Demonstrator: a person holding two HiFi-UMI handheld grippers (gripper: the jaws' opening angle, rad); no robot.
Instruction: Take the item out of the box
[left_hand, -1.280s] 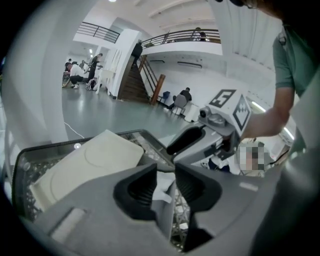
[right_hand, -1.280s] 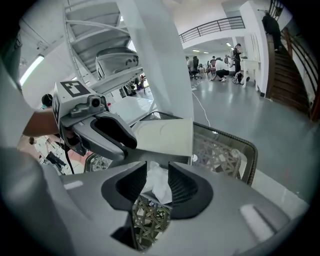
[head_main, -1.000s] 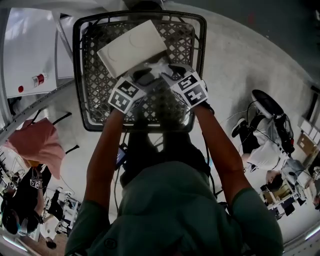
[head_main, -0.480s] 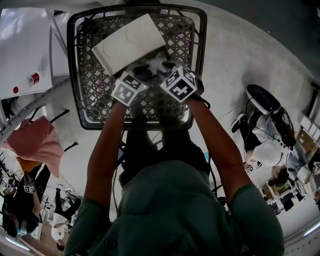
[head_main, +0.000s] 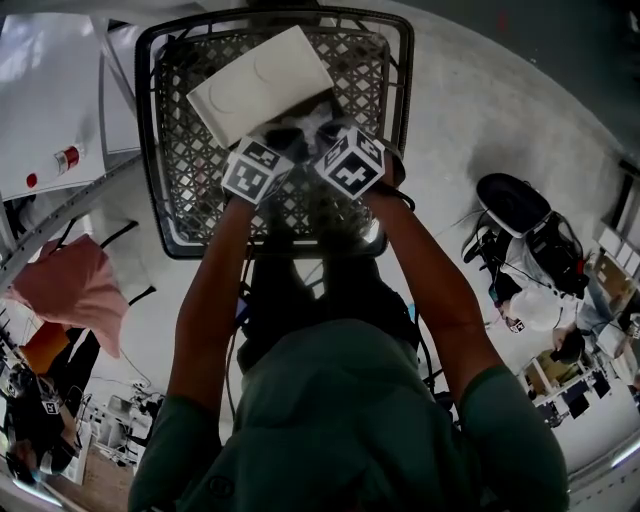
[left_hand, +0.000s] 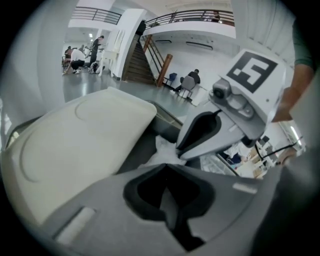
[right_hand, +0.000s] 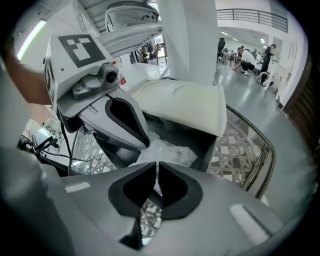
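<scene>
An open box with a white lid (head_main: 255, 85) lies inside a black mesh basket (head_main: 400, 90). Crumpled clear plastic wrapping (right_hand: 167, 150) of the item shows in the box mouth under the raised lid (left_hand: 85, 145). My left gripper (left_hand: 166, 165) is shut, its tips at the edge of the plastic wrapping (left_hand: 162, 150), which seems pinched. My right gripper (right_hand: 156, 164) is closing, with a thin strip of the plastic between its jaws. In the head view both grippers, left (head_main: 285, 138) and right (head_main: 320, 128), meet side by side at the box mouth.
The basket's mesh walls ring the box on all sides. A white shelf (head_main: 50, 90) with a red-capped item (head_main: 65, 158) stands at the left, with a pink cloth (head_main: 70, 290) below it. A seated person (head_main: 530, 270) is at the right on the concrete floor.
Both grippers have drawn closer together and moved up to the box mouth under the lid. Their marker cubes now almost touch.
</scene>
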